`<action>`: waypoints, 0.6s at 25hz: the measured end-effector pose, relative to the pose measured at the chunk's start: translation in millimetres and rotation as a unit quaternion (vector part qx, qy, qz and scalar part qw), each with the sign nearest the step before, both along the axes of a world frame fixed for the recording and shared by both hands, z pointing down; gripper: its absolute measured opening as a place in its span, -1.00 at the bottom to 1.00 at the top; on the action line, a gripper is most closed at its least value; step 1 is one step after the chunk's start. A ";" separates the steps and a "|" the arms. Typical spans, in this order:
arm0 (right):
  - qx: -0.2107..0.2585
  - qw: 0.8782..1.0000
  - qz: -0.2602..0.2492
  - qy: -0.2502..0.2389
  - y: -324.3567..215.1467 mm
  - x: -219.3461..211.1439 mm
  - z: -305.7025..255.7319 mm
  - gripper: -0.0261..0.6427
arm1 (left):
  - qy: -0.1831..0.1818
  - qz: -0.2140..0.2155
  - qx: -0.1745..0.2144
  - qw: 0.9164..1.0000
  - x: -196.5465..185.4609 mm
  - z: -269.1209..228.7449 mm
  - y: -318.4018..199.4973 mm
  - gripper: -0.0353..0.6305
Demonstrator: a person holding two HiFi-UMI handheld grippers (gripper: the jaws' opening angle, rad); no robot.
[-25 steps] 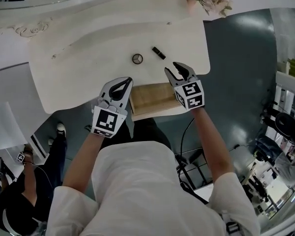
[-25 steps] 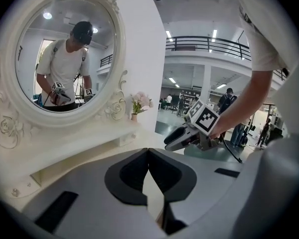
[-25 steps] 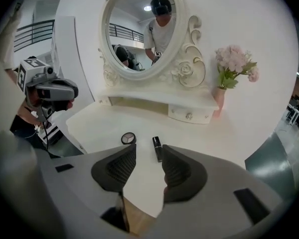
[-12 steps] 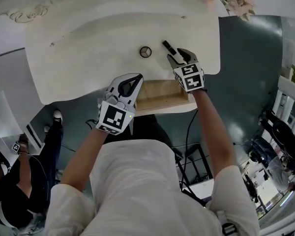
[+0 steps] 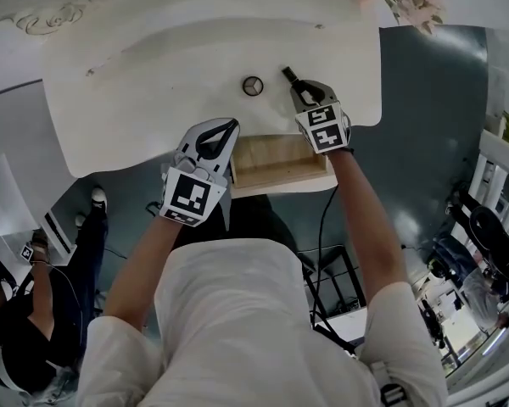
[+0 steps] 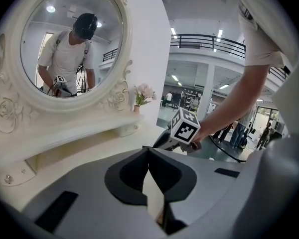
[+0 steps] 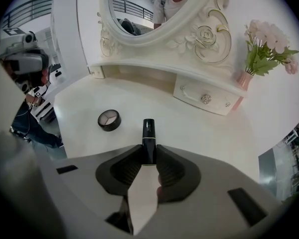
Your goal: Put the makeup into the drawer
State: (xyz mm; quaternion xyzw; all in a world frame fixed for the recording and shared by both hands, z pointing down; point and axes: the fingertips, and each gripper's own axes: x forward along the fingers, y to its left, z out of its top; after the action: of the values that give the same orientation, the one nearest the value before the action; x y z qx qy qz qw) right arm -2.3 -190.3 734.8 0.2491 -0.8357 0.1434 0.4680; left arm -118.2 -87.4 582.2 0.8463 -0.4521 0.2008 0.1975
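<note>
The head view looks steeply down; both gripper views face the mirror [image 6: 72,39], seemingly sharing the tabletop [image 5: 153,83].

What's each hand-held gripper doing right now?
Left hand-held gripper: closed, empty.
Right hand-held gripper: jaws have just been closing, now gripping the black lipstick lying on the vanity top.

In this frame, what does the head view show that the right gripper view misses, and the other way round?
Head view only: the open wooden drawer and the shut left claw beside it. Right gripper view only: the framed mirror, and how the right claw, whose jaws have just been closing, pinches the lipstick by its sides. Both: the lipstick, the round compact and the flowers.
</note>
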 end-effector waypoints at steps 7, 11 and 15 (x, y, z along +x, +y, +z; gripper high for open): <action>-0.009 1.000 0.001 -0.005 23.2 10.8 -8.8 -0.61 | -0.007 -0.001 0.008 1.000 -5.8 -1.5 3.0 -0.85; -0.015 1.000 0.009 -0.010 46.7 19.9 -11.8 -0.61 | -0.010 0.000 0.010 1.000 -9.0 -1.4 6.4 -0.85; -0.023 1.000 0.016 -0.012 73.9 29.6 -15.5 -0.61 | -0.015 0.006 0.010 1.000 -7.9 -0.5 9.5 -0.85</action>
State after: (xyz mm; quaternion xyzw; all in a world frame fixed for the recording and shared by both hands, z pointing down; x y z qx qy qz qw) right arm 27.3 -116.4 719.3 0.2496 -0.8339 0.1727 0.4610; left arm -126.0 -77.9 581.7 0.8479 -0.4522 0.2094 0.1810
